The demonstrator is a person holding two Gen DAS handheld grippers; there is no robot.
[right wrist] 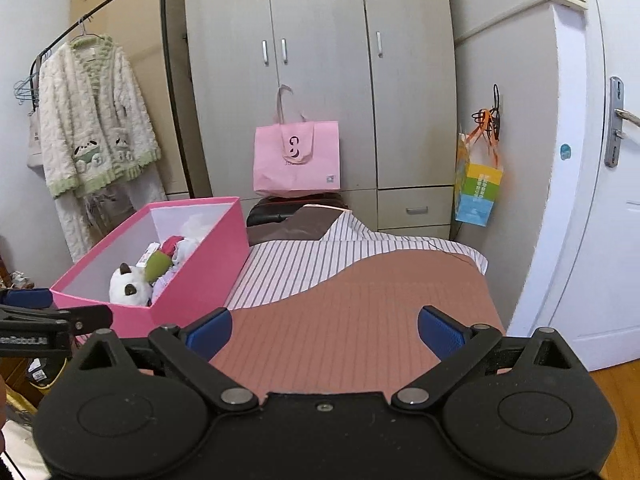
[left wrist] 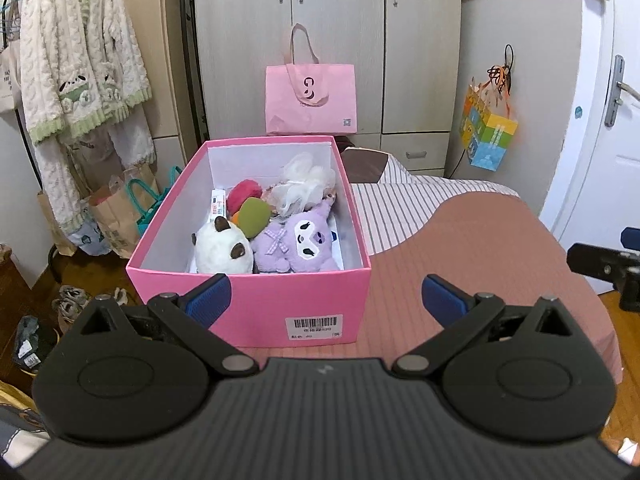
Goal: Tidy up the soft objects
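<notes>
Surface: your bed point(right wrist: 360, 312) carries everything, under a ribbed brownish-pink cover, with a striped sheet point(right wrist: 304, 264) showing toward its far end.
Box: your pink box point(left wrist: 256, 300) sits at the bed's left edge, lid off, barcode label facing you.
Soft objects: inside the box lie a white plush point(left wrist: 222, 250) with brown ears and a purple plush point(left wrist: 298, 246) at the near end, a green piece point(left wrist: 254, 216) and a red one point(left wrist: 244, 194) behind them, and a white fluffy item point(left wrist: 306, 184) toward the far end.
Left gripper: your left gripper point(left wrist: 326, 300) hangs just before the box's near wall, jaws spread wide, nothing between them.
Right gripper: your right gripper point(right wrist: 324, 332) is over the bare cover right of the box, jaws spread wide and empty.
Room: a grey wardrobe point(right wrist: 320, 60) stands past the bed's far end, with a pink tote bag point(right wrist: 298, 160) in front of it.
Left side: a fleecy robe point(right wrist: 92, 120) hangs on a clothes rail.
Right side: a colourful gift bag point(right wrist: 478, 188) hangs beside a white door point(right wrist: 600, 200).
</notes>
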